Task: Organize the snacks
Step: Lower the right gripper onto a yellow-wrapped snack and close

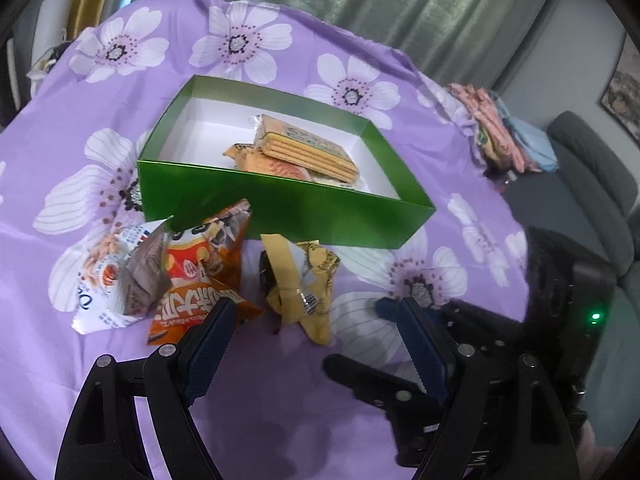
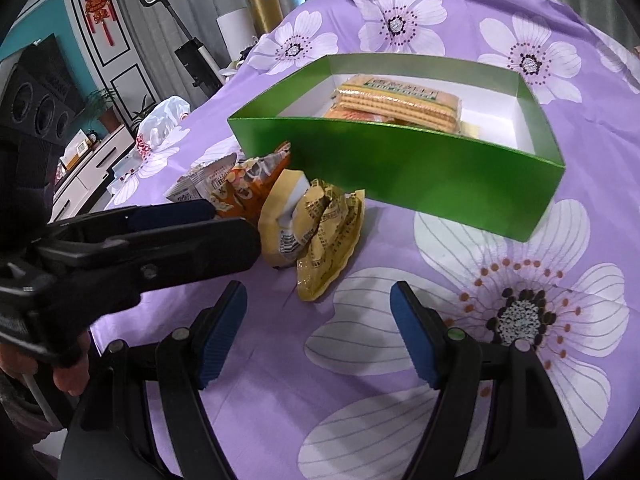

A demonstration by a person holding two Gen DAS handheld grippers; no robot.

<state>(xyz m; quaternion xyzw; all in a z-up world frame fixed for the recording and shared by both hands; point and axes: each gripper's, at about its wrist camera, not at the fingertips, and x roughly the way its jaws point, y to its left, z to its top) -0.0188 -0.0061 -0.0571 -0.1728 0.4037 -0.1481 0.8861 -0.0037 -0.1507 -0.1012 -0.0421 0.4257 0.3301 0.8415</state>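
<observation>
A: Where do the snacks sit?

B: On a worktop covered by a purple cloth printed with big white flowers [image 1: 280, 400]. An open rectangular green cardboard box with a white inside [image 1: 280, 208] stands in the middle of it. Inside lie a clear-wrapped pack of tan wafer biscuits [image 1: 308, 148] and, partly under it, an orange snack packet [image 1: 264, 162].

A: And outside the box?

B: Three packets lie on the cloth just in front of its near wall. Seen from the left wrist camera, from left to right: a white and grey crumpled snack bag [image 1: 116, 276], an orange and red puffed snack bag [image 1: 204, 268] touching it, and a crumpled yellow foil packet with dark print [image 1: 304, 288], a little apart from the orange one.

A: What about the claws?

B: The left claw [image 1: 312, 320] is spread wide with nothing between its blue pads. It hovers above the cloth, and in its own view the yellow packet lies just beyond the gap, while the left fingertip overlaps the lower edge of the orange and red bag. Whether it touches that bag, I cannot tell.

A: The right one?

B: The right claw [image 2: 318, 300] also stands open and empty, pointing down at the cloth, with the yellow packet [image 2: 320, 232] near its fingertips but apart from them. From the right wrist view the left claw [image 2: 232, 220] comes in from the left, close beside that same packet. A bit of a hand [image 2: 68, 380] shows at the lower left edge.
</observation>
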